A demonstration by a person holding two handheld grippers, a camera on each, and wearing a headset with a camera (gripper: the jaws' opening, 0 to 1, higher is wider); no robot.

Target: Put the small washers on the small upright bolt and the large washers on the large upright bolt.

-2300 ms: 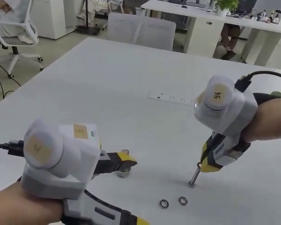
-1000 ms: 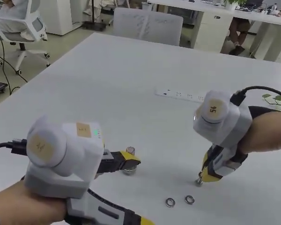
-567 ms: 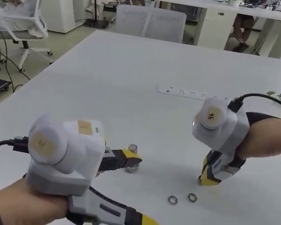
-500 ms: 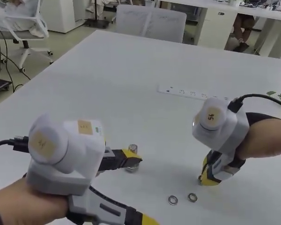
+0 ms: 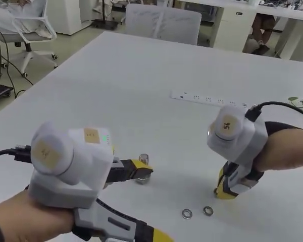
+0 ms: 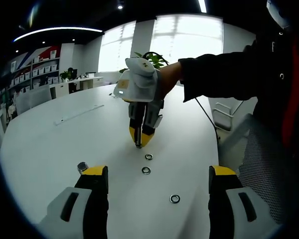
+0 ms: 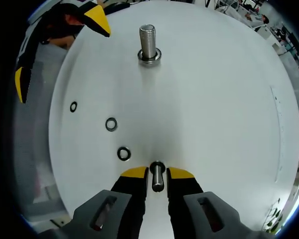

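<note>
L gripper (image 6: 158, 172) is nearest, low over the white table (image 5: 116, 91). Its jaws are spread wide w/ nothing between them. In the left gripper view the big bolt (image 6: 82, 167) stands just beside one jaw tip, outside the gap.

3 washers (image 6: 146, 170) lie flat and loose on the table past those jaws. One is close in; the other 2 are near each other, further out toward the R gripper (image 7: 157, 173).

R gripper points down at the table, held by a hand in a dark sleeve. Its jaws are pressed in on the small bolt (image 7: 157, 179), pinching the shaft. The bolt is upright, foot at the table top. The nearest washer is just beside it, not touching.

Big bolt is well apart from the small one, also upright, w/ a threaded shaft. It has a wider ring at its foot: washer or bolt head, can't tell.

Further back, a white power strip (image 5: 204, 99) lies flat on the table. A grey chair (image 5: 164, 22) stands at the far edge.
</note>
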